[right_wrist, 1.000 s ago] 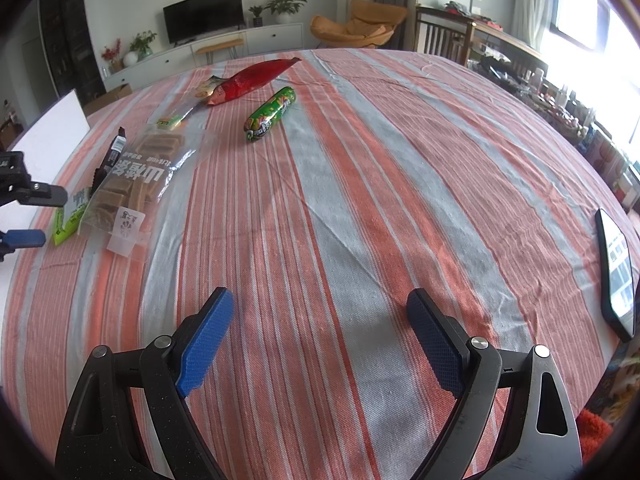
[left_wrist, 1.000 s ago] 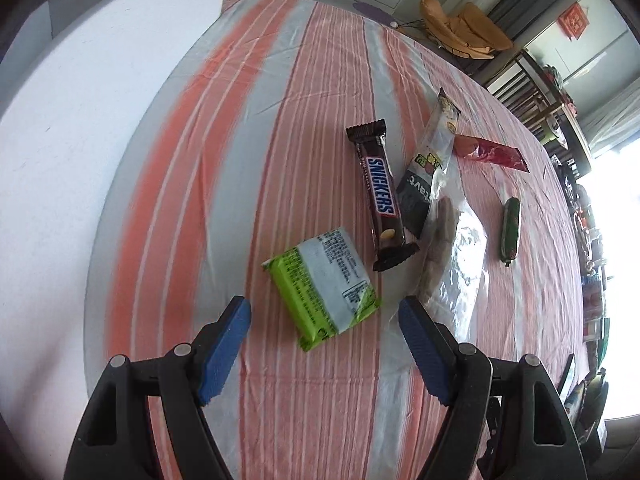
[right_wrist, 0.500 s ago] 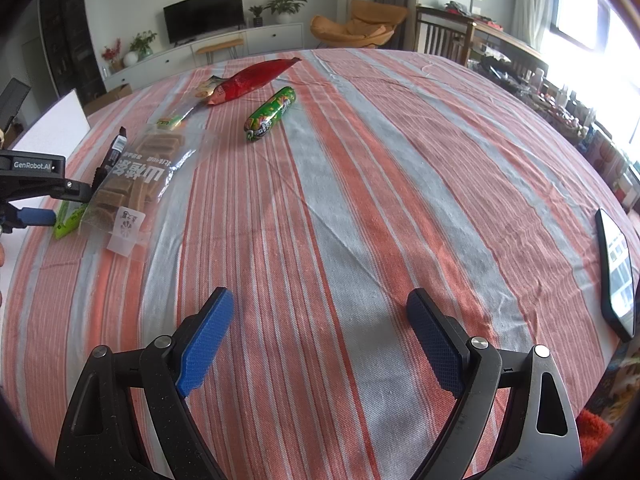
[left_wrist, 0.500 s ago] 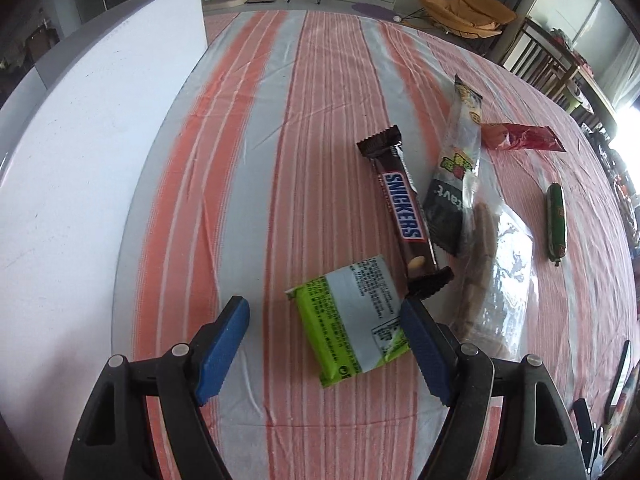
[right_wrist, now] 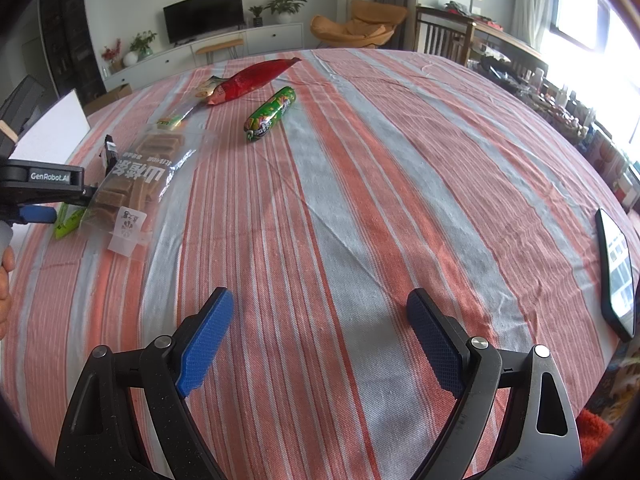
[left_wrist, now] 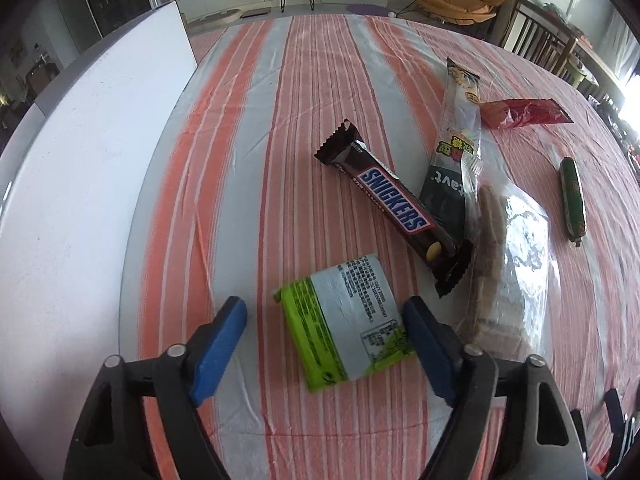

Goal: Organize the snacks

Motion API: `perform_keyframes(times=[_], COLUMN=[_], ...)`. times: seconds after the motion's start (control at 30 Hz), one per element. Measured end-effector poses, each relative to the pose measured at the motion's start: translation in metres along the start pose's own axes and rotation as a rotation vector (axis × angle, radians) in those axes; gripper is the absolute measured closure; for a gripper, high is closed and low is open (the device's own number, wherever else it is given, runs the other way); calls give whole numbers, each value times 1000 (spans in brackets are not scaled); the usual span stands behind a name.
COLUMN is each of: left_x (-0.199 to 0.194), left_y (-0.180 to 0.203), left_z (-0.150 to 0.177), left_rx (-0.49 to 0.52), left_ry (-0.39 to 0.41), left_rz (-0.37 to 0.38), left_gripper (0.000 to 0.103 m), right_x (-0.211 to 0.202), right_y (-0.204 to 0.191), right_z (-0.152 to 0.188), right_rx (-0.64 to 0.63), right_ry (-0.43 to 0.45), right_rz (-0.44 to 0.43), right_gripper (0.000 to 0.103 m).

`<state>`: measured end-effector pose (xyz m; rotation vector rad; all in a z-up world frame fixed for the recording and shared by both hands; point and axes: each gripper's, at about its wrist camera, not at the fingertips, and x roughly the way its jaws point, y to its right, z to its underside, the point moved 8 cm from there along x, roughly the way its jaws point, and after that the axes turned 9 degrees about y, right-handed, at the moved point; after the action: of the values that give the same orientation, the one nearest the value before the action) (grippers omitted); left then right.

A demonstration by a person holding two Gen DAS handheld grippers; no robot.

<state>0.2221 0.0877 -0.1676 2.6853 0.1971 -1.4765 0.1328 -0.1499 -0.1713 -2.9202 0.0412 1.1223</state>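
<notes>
My left tongs [left_wrist: 322,334] straddle the green-and-white snack packet [left_wrist: 346,328]; the jaws have just been closing in, yet the left pad still stands clear of the wrapper while the right pad is at its edge, so nothing is pinched. The packet is a flat, glossy rectangle, lime green at both ends, with a white printed panel facing up. It lies on the striped cloth of the worktop [left_wrist: 280,120], just left of the Snickers bar [left_wrist: 394,208].

Taking the Snickers bar as my marker: it is a long brown foil bar with crimped ends, lying diagonally. A white board [left_wrist: 88,168] sits far to its left. Just to its right lies a slim dark stick pack [left_wrist: 454,152], then a clear crinkly bag [left_wrist: 516,264] holding brown rectangular biscuits. Further right are a red foil pouch [left_wrist: 524,114] and a green sausage-shaped tube [left_wrist: 572,196].

My right tongs [right_wrist: 320,338] hang spread wide over bare cloth, gripping nothing. A dark phone [right_wrist: 616,272] lies at the far right edge.
</notes>
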Motion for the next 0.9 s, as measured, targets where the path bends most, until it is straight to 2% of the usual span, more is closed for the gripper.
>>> perform_keyframes(times=[0.03,0.07,0.23,0.37,0.47,0.5,0.53,0.7,0.9], left_x=[-4,-8,-22,-35,-37,-36,-34,-28,-29], left_y=[-3,-7,-28,-26,-24,-27,-30,-32,-30], left_z=[2,4,24,47,53,55,54,49,50], left_rx=[12,23,31,42,60,48,25,30,40], left_ry=[11,20,17,37,74,83,91,143,208], left_rz=[5,7,19,58,46,29,22,18,21], left_gripper=[50,54,54,54,32,22,17,8,3], right_x=[0,0,0,0,0,0,0,0,0], right_y=[0,0,0,0,0,0,0,0,0], right_z=[0,0,0,0,0,0,0,0,0], right_rx=[0,0,0,0,-1,-1,-1,-1,-1], right_ry=[0,0,0,0,0,0,0,1,1], right_rz=[0,0,0,0,0,0,0,0,0], right_gripper=[12,12,12,12,12,12,12,12,12])
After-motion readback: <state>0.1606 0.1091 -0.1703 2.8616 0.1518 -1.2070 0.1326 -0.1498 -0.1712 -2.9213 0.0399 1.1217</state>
